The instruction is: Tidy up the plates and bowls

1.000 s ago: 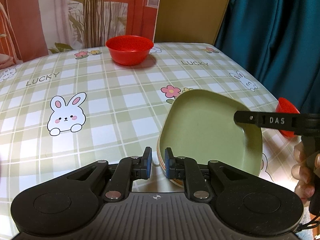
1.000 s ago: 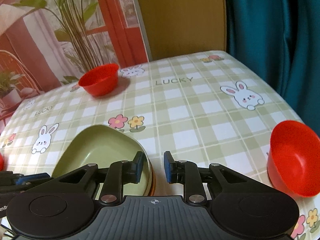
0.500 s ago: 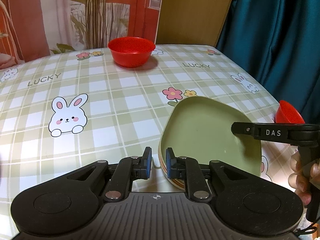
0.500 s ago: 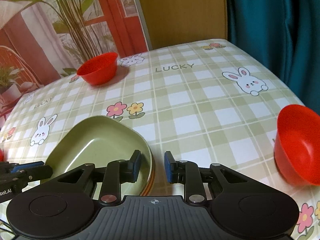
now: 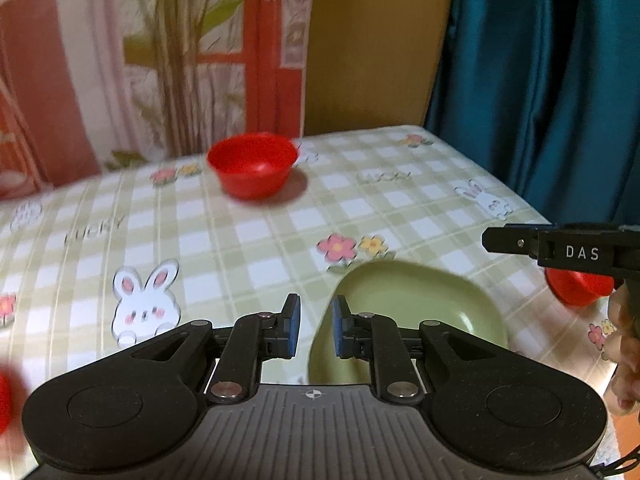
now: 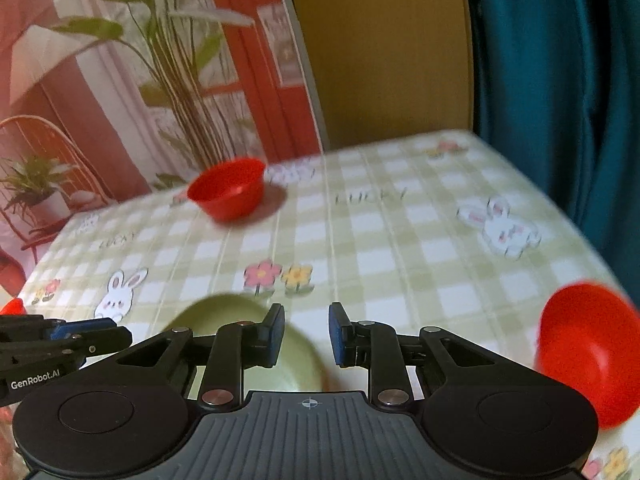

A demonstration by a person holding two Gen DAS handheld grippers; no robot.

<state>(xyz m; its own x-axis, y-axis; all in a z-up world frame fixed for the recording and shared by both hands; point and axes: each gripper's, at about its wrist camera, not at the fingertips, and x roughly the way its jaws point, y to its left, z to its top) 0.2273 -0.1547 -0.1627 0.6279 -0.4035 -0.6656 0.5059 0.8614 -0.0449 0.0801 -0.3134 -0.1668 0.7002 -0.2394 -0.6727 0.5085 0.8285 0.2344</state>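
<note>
A green plate lies on the checked tablecloth, also in the right wrist view. My left gripper is open and empty, above the plate's left rim. My right gripper is open and empty, above the plate's right rim. A red bowl stands at the far side of the table, also in the right wrist view. A second red bowl sits near the right edge, partly hidden behind the right gripper in the left wrist view.
A third red thing shows blurred at the far left edge. A teal curtain hangs past the table's right side. A backdrop with a plant stands behind the table. The table has its right edge close to the second bowl.
Both grippers have lifted up and back from the plate's rims, and their jaws have opened wider. The plate stays on the table.
</note>
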